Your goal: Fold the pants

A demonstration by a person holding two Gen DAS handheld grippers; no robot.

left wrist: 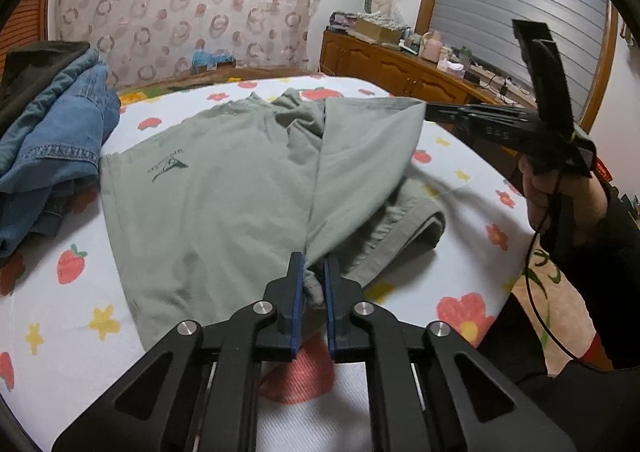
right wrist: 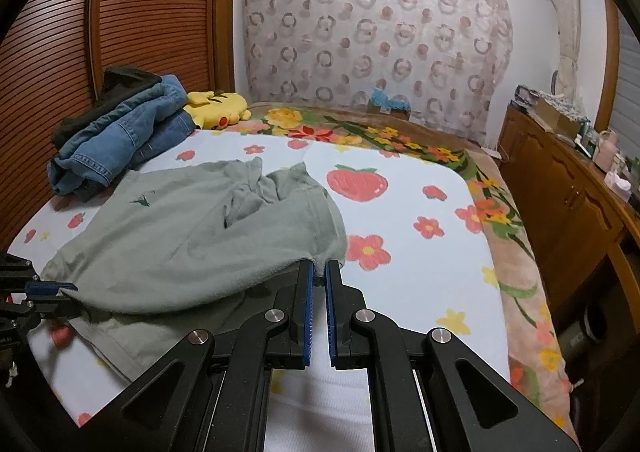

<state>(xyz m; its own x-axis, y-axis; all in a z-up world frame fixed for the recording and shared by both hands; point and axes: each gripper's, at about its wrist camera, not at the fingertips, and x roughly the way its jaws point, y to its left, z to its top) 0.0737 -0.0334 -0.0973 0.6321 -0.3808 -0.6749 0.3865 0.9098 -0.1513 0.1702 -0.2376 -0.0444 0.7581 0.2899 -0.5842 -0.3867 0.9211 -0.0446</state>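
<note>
Grey-green pants with a small dark logo lie on the flowered bed sheet. My left gripper is shut on a near corner of the pants. My right gripper is shut on another corner of the pants and holds it lifted above the bed; it shows at the right of the left wrist view. Between the two grippers a flap of cloth hangs raised over the rest of the pants. The left gripper also shows at the left edge of the right wrist view.
A pile of blue jeans with a dark garment on top sits at the bed's far left. A yellow plush toy lies behind it. A wooden cabinet with clutter stands along the right side. A slatted wooden door is at the left.
</note>
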